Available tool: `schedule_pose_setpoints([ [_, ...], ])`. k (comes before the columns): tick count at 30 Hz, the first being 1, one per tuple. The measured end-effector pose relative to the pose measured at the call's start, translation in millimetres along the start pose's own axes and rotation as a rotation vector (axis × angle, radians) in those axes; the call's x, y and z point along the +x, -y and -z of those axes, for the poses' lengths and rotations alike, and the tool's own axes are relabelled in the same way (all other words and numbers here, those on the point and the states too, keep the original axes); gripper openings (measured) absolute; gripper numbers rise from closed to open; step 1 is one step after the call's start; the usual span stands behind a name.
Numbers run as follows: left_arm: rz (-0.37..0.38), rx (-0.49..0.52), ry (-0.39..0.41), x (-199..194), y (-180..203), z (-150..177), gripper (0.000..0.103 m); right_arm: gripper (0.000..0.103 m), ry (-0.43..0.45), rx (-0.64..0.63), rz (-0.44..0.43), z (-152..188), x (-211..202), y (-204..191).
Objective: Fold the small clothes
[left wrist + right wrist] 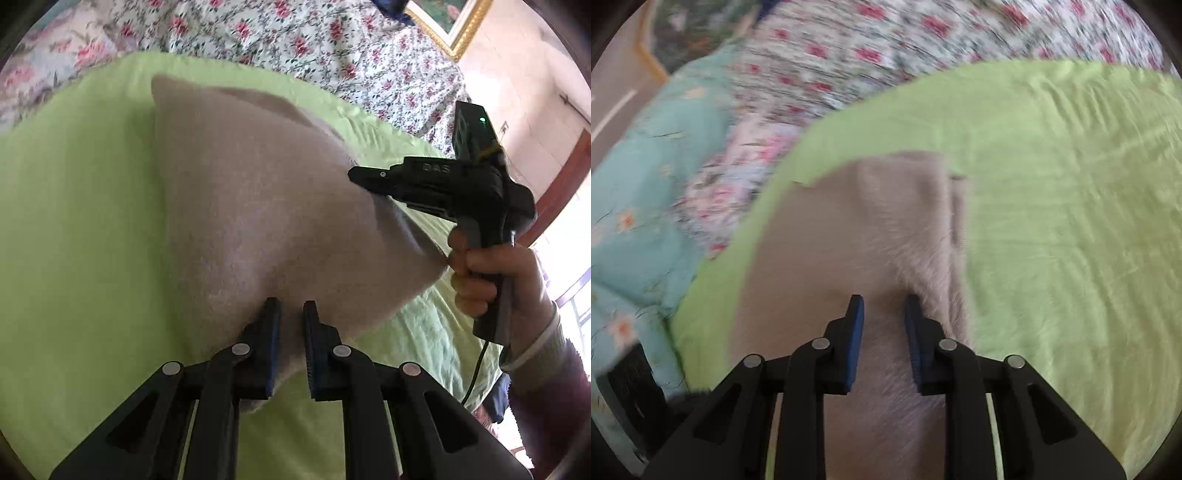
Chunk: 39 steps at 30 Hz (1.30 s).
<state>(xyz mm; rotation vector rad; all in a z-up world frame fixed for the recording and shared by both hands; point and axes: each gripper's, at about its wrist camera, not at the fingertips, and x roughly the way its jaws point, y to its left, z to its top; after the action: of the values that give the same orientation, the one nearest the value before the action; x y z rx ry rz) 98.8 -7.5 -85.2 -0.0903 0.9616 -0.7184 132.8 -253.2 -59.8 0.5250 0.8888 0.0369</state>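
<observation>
1. Beige cloth [258, 206] lies on green sheet [74, 221], on the bed; floral quilt [295, 40] behind the cloth.
2. My left tool [291, 314]: jaws nearly together, pinching the cloth's near edge, fabric bunched btw the pads.
3. My right tool [884, 306]: jaws narrow, cloth btw them, pinching it at the cloth's right side; view blurred.
4. Hand [491, 273] grips the right tool's handle, just right of the cloth.
</observation>
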Motion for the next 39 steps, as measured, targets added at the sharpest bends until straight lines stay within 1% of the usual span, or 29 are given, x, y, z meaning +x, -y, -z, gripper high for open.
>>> schedule_pose_setpoints([
  [1,-0.001,-0.002,0.008,0.0,1.6,0.4,0.012,0.003,0.005,0.002,0.017,-1.9,3.1,4.2],
  [2,-0.011,-0.001,0.008,1.2,4.6,0.1,0.012,0.002,0.011,0.006,0.015,-3.3,4.5,7.5],
  [5,-0.033,0.017,0.005,0.4,11.6,-0.2,0.012,0.002,0.021,0.026,0.002,-4.2,1.0,10.0],
  [6,-0.037,0.023,0.005,-3.4,13.6,0.8,0.012,0.002,0.029,0.017,0.002,-1.6,-5.1,7.0],
  [7,-0.039,0.028,0.009,-10.1,15.2,0.1,0.012,0.005,0.034,0.005,0.005,2.0,-11.1,1.9],
  [9,-0.046,0.035,0.037,-25.1,16.8,-1.7,0.013,0.007,0.048,-0.033,0.012,10.6,-26.0,-11.7],
  [10,-0.051,0.041,0.062,-35.4,18.0,-2.2,0.014,0.007,0.061,-0.067,0.004,18.3,-37.8,-22.1],
  [12,-0.056,0.05,0.082,-48.1,16.9,-2.3,0.021,0.007,0.063,-0.122,-0.017,33.6,-53.6,-38.4],
  [13,-0.063,0.054,0.082,-51.0,16.0,-0.9,0.024,0.007,0.055,-0.139,-0.017,42.4,-58.9,-43.8],
  [14,-0.066,0.061,0.081,-51.8,15.0,0.7,0.025,0.007,0.038,-0.154,0.001,54.0,-62.6,-45.4],
  [15,-0.072,0.067,0.073,-49.6,13.4,2.6,0.025,0.008,0.02,-0.164,0.023,62.2,-61.8,-44.3],
  [16,-0.087,0.069,0.044,-41.8,10.4,5.4,0.025,0.008,-0.005,-0.176,0.073,70.8,-58.5,-40.5],
  [18,-0.09,0.058,0.01,-33.0,5.0,11.3,0.025,0.008,-0.042,-0.182,0.193,83.6,-49.2,-25.0],
  [19,-0.084,0.05,0.008,-29.8,4.0,13.4,0.025,0.007,-0.04,-0.158,0.188,86.5,-47.3,-15.2],
  [21,-0.088,0.049,0.012,-28.2,5.7,15.2,0.025,0.007,-0.016,-0.094,0.142,85.9,-52.0,-1.8],
  [24,-0.09,0.04,0.007,-25.3,7.7,14.5,0.029,0.007,-0.015,-0.099,0.164,82.4,-51.5,-4.2],
  [27,-0.105,0.039,0.004,-24.0,9.7,15.3,0.03,0.007,-0.013,-0.111,0.182,84.6,-51.6,-9.3],
  [32,-0.123,0.05,-0.014,-27.8,15.4,17.5,0.036,0.007,-0.017,-0.1,0.175,84.2,-55.7,-10.9],
  [36,-0.174,0.059,-0.042,-33.0,18.5,19.5,0.037,0.008,-0.022,-0.104,0.188,86.9,-64.0,-19.0],
  [39,-0.216,0.055,-0.057,-40.8,21.5,23.0,0.039,0.012,-0.021,-0.112,0.196,91.3,-71.9,-25.7],
])
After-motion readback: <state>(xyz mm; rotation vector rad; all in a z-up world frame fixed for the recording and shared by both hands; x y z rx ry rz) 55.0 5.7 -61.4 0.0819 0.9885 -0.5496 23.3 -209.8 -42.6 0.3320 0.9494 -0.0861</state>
